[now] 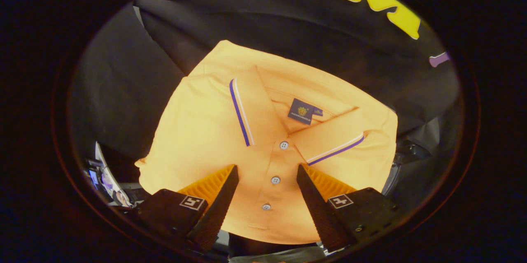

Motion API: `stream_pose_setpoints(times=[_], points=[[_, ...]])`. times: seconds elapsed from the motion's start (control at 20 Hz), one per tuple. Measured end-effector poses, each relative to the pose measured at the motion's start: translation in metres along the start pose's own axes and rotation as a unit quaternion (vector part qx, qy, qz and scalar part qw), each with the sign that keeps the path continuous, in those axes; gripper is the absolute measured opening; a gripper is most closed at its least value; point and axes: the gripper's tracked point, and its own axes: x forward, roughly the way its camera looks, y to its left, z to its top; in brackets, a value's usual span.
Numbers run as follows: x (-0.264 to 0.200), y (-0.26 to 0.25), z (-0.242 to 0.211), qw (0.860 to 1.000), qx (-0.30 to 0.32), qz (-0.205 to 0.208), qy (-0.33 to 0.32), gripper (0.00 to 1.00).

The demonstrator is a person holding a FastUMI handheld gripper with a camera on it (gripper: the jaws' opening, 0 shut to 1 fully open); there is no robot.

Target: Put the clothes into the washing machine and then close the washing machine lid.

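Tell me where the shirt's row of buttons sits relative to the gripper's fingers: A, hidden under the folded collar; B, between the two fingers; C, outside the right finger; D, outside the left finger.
B: the buttons run down the placket of the folded orange polo shirt in the gap between the fingers of the open gripper, below the collar.

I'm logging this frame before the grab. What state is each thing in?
polo shirt: folded, lying flat, not yet lifted.
collar: folded down, spread open at the neck.
buttons: three visible down the placket between the fingers; whether they are fastened cannot be told.
gripper: open, fingers spread either side of the placket, over the shirt, not pressing on it.
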Motion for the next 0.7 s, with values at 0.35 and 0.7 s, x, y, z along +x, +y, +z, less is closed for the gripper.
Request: stream_pose_setpoints(times=[0.35, 0.7], points=[[0.0002, 0.0017, -0.0021, 0.999, 0.038, 0.0, 0.01, 0.93], [0.0008, 0.0029, -0.0019, 0.999, 0.044, -0.003, 0.008, 0.87]])
